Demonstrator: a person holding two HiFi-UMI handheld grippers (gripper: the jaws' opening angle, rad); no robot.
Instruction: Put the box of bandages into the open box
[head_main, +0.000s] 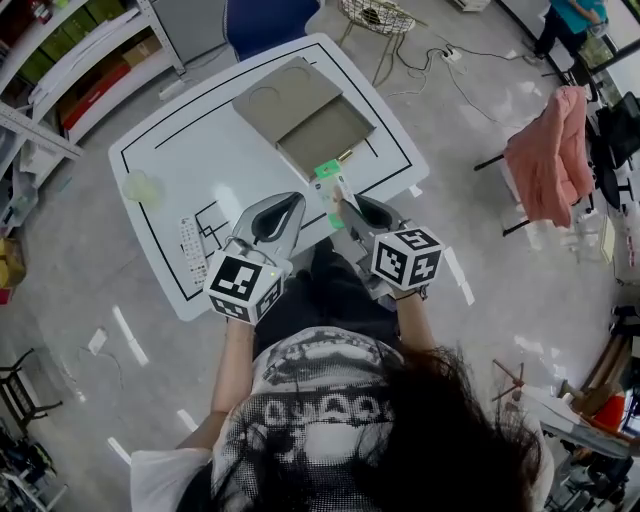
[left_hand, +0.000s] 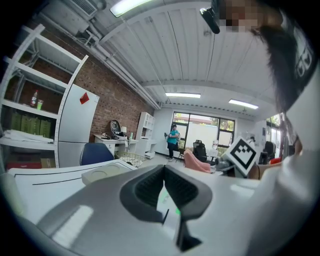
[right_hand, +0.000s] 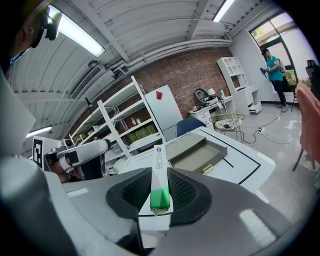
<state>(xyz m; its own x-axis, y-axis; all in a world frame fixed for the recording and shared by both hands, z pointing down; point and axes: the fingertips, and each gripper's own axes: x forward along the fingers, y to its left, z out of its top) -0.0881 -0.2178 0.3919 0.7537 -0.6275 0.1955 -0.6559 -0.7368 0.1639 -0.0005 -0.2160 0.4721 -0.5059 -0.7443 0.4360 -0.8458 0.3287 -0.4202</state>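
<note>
Clearly, the right gripper is clamped on the box of bandages, held just near of the open box on the desk; the left gripper has its jaws together, empty.

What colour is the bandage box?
The bandage box is white with a green end; best in right gripper view.

White table marked with black outlines, centre; a pale green disc lies near its left edge. Shelving stands far left. Blue chair and wire basket stand beyond the far side. Pink cloth hangs at right; person in teal top, far right.
</note>
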